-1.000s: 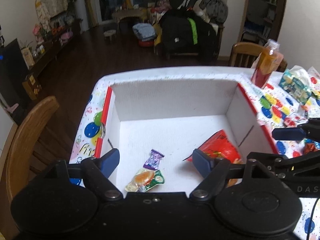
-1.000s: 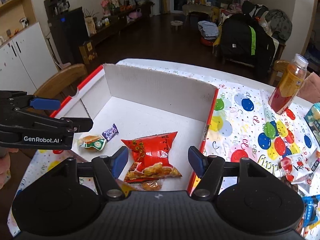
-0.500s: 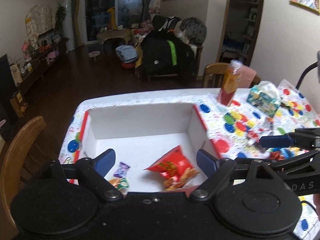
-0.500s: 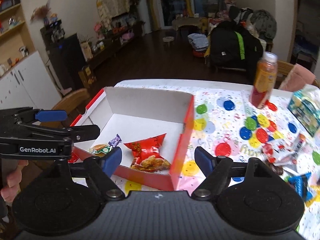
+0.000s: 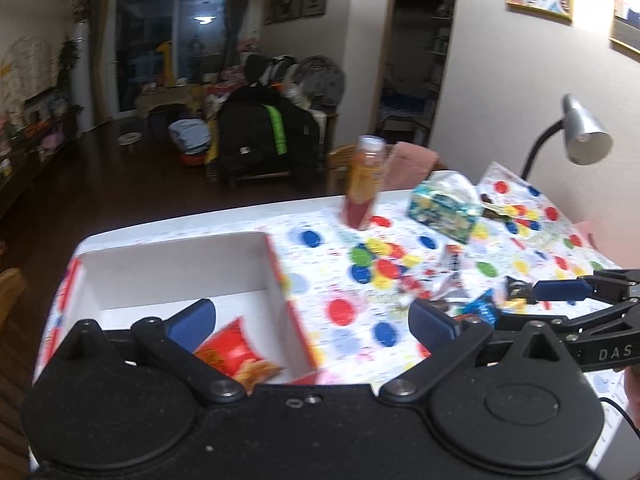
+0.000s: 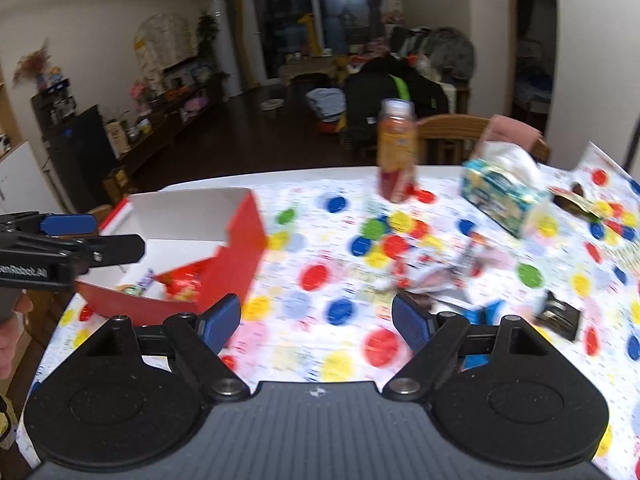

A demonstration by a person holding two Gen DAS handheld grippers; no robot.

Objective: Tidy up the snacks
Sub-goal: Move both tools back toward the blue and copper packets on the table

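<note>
Right wrist view: right hand-held gripper [image 6: 317, 322] spread wide, empty, above the table [image 6: 320, 216]. Left hand-held gripper [image 5: 312, 322] likewise released, empty. Red chip bag [image 6: 182, 284] in red-and-white box [image 6: 240, 248]; loose snack wrappers [image 6: 440, 276] beside juice bottle [image 6: 397, 152].

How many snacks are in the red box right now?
3 visible: the red chip bag near the box's right wall, with a purple-wrapped candy and a green-wrapped one just left of it. The red box front wall may hide more.
</note>
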